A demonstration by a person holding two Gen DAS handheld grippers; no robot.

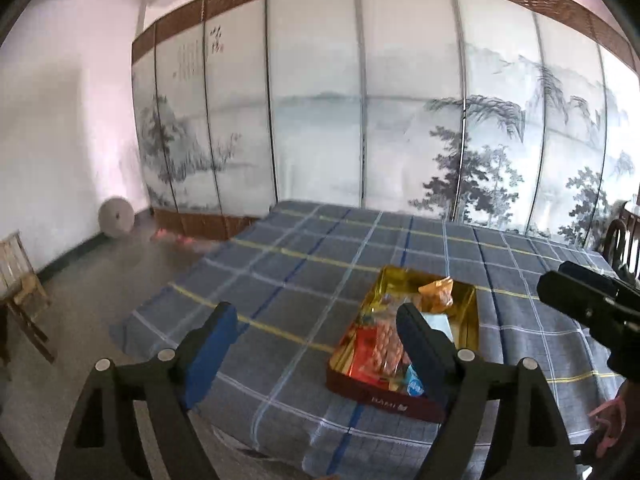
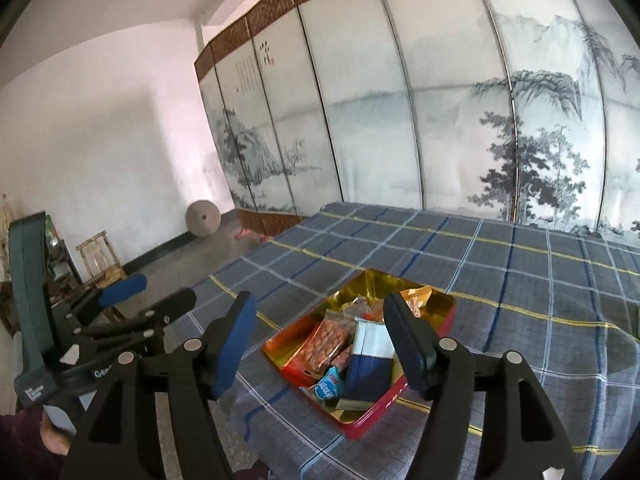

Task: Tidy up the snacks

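Snacks sit gathered in a red tin (image 2: 362,426) with a gold lining, and both tools hang above and short of it, holding nothing. The left gripper (image 1: 316,344) has its blue-padded jaws spread wide, with only checked cloth and the tin's near left corner showing between them. The right gripper (image 2: 324,340) stands at a middling gap, also empty; the tin shows through the gap but lies well below the pads.

Inside the tin, the near end holds a small blue-and-white packet (image 2: 329,388) and a white and navy pouch (image 2: 370,354) propped on edge. Just left of the pouch lie clear bags of reddish-brown pieces (image 2: 326,340). An orange crinkled wrapper (image 1: 438,294) pokes up at the far end, above the gold wall.

The tin rests on a blue plaid cloth (image 1: 312,264), toward its near edge. No loose snack shows anywhere else on the cloth.

By my reading, the packing looks done or nearly so. A next move would call for tidying the upright pouch flat, or for a lid, though none is in sight.
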